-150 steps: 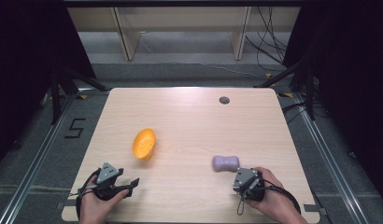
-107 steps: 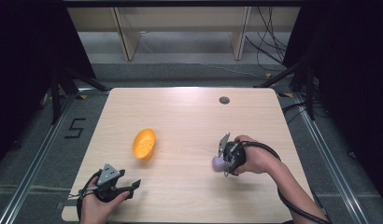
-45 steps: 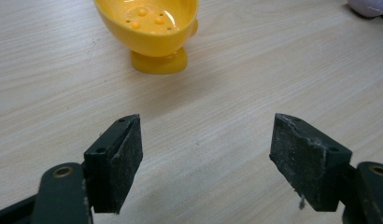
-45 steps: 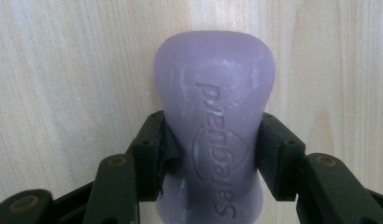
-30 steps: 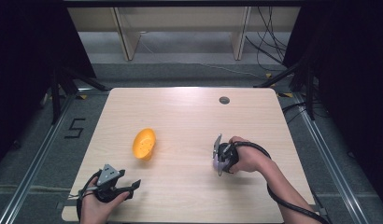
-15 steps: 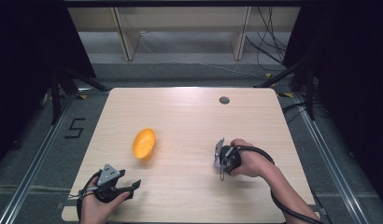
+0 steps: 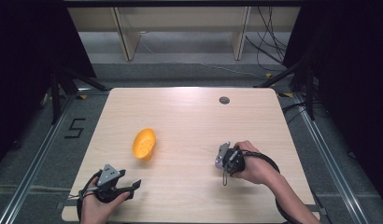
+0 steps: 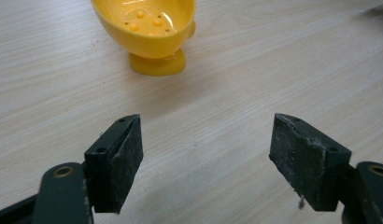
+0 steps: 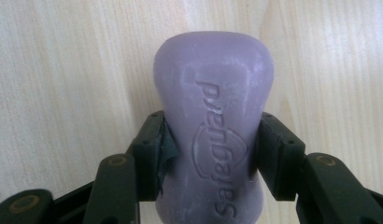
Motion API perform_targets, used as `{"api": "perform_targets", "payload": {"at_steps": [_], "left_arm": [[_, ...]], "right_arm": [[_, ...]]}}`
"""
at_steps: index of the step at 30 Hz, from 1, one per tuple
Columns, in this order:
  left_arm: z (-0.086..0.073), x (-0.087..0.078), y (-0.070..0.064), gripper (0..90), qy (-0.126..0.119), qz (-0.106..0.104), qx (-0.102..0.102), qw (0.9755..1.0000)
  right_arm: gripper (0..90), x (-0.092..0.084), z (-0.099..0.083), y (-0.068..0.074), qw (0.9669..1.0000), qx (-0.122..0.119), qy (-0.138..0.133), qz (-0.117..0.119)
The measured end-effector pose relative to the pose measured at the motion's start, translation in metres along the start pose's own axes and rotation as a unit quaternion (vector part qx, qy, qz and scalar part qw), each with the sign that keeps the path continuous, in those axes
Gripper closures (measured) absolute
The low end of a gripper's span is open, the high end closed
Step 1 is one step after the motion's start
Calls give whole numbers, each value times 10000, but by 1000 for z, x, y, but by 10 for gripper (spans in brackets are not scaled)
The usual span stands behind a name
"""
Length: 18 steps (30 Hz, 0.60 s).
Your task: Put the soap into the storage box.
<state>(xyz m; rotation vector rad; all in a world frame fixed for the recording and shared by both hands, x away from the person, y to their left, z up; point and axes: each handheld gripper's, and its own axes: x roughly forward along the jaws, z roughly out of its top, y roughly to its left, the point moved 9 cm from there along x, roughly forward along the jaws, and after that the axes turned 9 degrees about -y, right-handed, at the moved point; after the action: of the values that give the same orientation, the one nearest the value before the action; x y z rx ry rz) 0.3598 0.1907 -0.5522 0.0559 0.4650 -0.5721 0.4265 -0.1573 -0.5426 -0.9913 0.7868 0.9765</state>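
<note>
Overhead light falls evenly on the pale wooden counter, leaving a soft glare patch near its far edge, while the surroundings sink into darkness. Both gripper views are sharp up close, and the glossy yellow plastic dish carries small highlights and a faint shadow.

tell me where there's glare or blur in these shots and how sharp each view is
High view: a pale glare patch on the table near its far edge, dark surroundings, small things soft. Left gripper view: the yellow dish shines with wet-looking highlights, and the left tool looks fairly sharp. Right gripper view: the purple soap held in the right tool is crisp, its embossed lettering readable.
</note>
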Motion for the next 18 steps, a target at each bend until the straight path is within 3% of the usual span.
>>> {"api": "perform_targets", "payload": {"at_steps": [1, 2, 5, 6, 7, 8, 10, 11, 15, 16, 17, 18], "left_arm": [[0, 0, 0, 249, 4, -6, 18, 10000], [0, 0, 0, 249, 0, -7, 15, 10000], [-1, 0, 1, 249, 42, 12, 52, 10000], [0, 0, 0, 249, 4, 4, -10, 10000], [1, 0, 1, 249, -11, -14, 83, 10000], [0, 0, 0, 249, -9, -8, 60, 10000], [0, 0, 0, 249, -8, -8, 50, 10000], [0, 0, 0, 249, -4, -3, 23, 10000], [1, 0, -1, 250, -20, 29, 31, 10000], [1, 0, -1, 250, -20, 29, 31, 10000], [1, 0, -1, 250, -20, 28, 29, 10000], [0, 0, -2, 250, -12, -8, -24, 10000]], "right_arm": [[500, 0, 0, -1, 9999, -115, -50, 47], [500, -2, 0, 0, 10000, -6, -36, -17], [500, -3, -1, 0, 10000, -59, -23, -47], [500, -5, -1, 1, 9999, 50, -48, -142], [500, -5, 1, 0, 9998, -107, -130, -141], [500, -7, 1, 1, 9997, -5, -125, -207], [500, -8, 3, 1, 9993, -177, -205, -245], [500, -10, 4, 3, 9993, -53, -200, -320], [500, -14, 9, 5, 9982, -301, -355, -382], [500, -14, 9, 5, 9982, -301, -355, -382], [500, -18, 9, 8, 9977, -201, -341, -550], [500, -18, 12, 8, 9971, -365, -440, -498]]}}
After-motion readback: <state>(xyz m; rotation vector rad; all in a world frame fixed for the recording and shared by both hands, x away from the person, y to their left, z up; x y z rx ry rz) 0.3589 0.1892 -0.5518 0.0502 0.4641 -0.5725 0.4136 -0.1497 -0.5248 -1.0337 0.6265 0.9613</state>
